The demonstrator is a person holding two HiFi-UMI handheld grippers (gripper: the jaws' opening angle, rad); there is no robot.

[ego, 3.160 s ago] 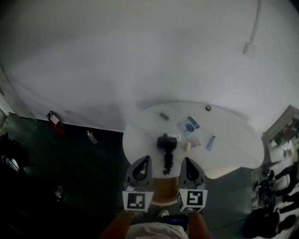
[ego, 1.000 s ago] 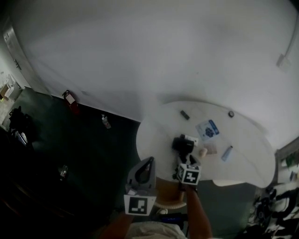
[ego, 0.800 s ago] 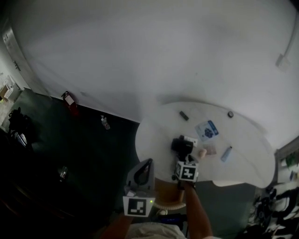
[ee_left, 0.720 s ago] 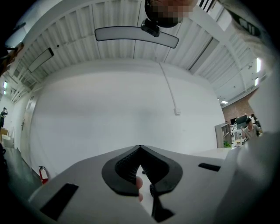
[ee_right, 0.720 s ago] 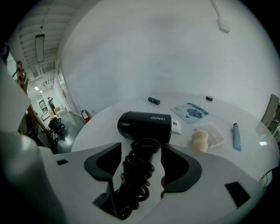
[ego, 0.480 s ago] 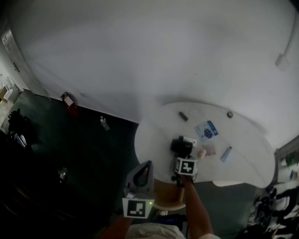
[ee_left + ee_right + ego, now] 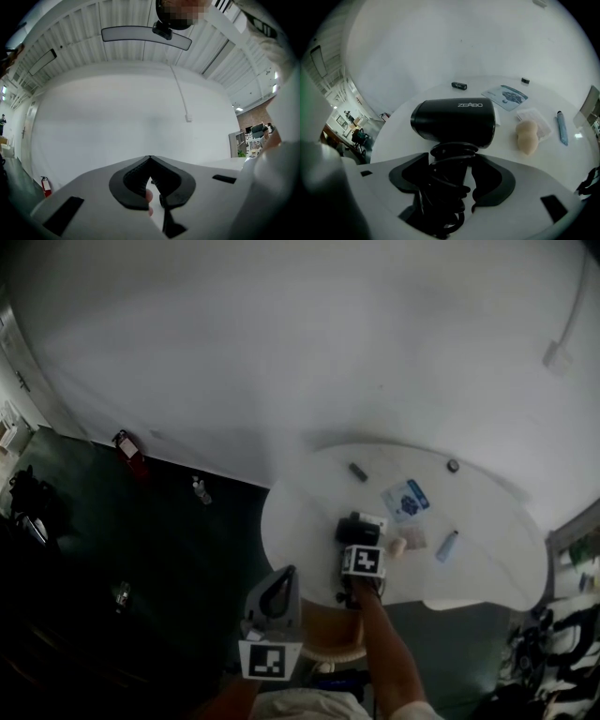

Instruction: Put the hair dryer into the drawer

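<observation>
White round bench [image 7: 487,577] on a dark green floor [image 7: 141,540] against a pale wall [image 7: 281,352], seen steeply from above in the head view. A black hair dryer [image 7: 352,527] lies on the bench near its front edge. The right tongs [image 7: 359,552] point down onto it, a bare forearm behind them. The left tongs [image 7: 284,577] hang level, off the bench's front edge and well apart from the dryer. Further back on the bench lie a blue and white leaflet [image 7: 405,500], a blue tube [image 7: 447,546] and a beige sponge [image 7: 397,547]. A red fire extinguisher [image 7: 129,448] stands by the wall.

Left gripper view: the left tongs are clenched, jaw tips meeting, nothing gripped between them. They face the pale wall.

Right gripper view: the right tongs are released and have just been opening. Their jaws stand wide on either side of the hair dryer's handle, which is wrapped in a coiled black cord [image 7: 447,185]. The pads do not press on it. The dryer's barrel lies crosswise just beyond the jaw tips, resting on the bench, with the sponge to its right
</observation>
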